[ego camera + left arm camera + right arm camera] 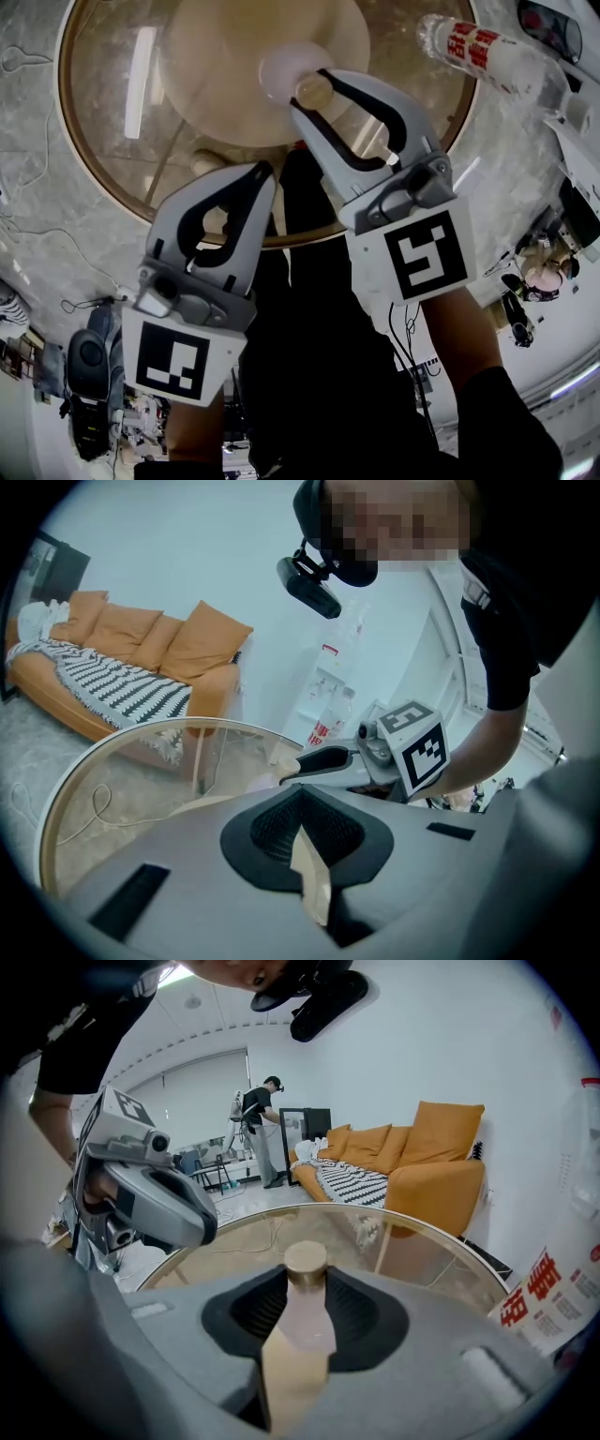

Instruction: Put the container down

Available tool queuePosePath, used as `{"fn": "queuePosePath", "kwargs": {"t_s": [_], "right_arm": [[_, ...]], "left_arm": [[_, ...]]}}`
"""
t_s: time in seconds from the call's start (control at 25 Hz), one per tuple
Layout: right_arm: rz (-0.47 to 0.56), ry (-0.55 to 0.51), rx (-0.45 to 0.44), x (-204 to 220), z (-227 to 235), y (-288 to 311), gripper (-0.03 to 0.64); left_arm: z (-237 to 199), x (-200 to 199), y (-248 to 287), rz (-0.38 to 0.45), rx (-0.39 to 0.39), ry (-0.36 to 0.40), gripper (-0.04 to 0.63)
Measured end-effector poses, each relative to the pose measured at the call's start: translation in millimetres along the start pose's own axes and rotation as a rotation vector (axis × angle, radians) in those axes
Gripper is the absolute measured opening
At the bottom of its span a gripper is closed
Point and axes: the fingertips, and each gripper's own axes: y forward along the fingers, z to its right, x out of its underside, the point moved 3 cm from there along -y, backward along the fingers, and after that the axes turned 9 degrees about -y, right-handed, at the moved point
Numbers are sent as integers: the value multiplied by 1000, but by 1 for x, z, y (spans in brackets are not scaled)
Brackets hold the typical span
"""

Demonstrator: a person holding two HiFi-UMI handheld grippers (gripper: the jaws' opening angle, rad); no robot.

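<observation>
The container is a small pale pink bottle (302,1321) with a gold cap (306,1260). My right gripper (305,1283) is shut on its neck, and the cap sticks out past the pads. In the head view the right gripper (314,91) holds the bottle (284,70) over the near part of a round glass table (84,159). My left gripper (265,178) hangs below and left of it at the table's near rim, shut with nothing in it. In the left gripper view its pads (272,827) meet at the tip, and the right gripper (292,769) shows just beyond.
A large clear plastic bottle with a red label (483,52) lies at the table's far right edge (553,1297). An orange sofa (412,1162) stands behind the table. A person (258,1133) stands far back. Cables (37,234) and gear lie on the floor at the left.
</observation>
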Motion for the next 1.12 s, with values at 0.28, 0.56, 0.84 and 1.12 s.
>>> {"fn": "queuePosePath", "kwargs": {"t_s": [0.28, 0.56, 0.84, 1.12], "right_arm": [[15, -4, 18, -1, -4, 2, 123], [-11, 2, 27, -13, -2, -3, 216], [16, 34, 27, -34, -1, -33, 216], [22, 24, 44, -66, -3, -79, 2]], "left_arm": [[4, -14, -21, 3, -14, 15, 2], [20, -37, -38, 24, -43, 31, 2], [44, -59, -54, 31, -51, 81, 2], [70, -79, -72, 63, -50, 85, 2]]}}
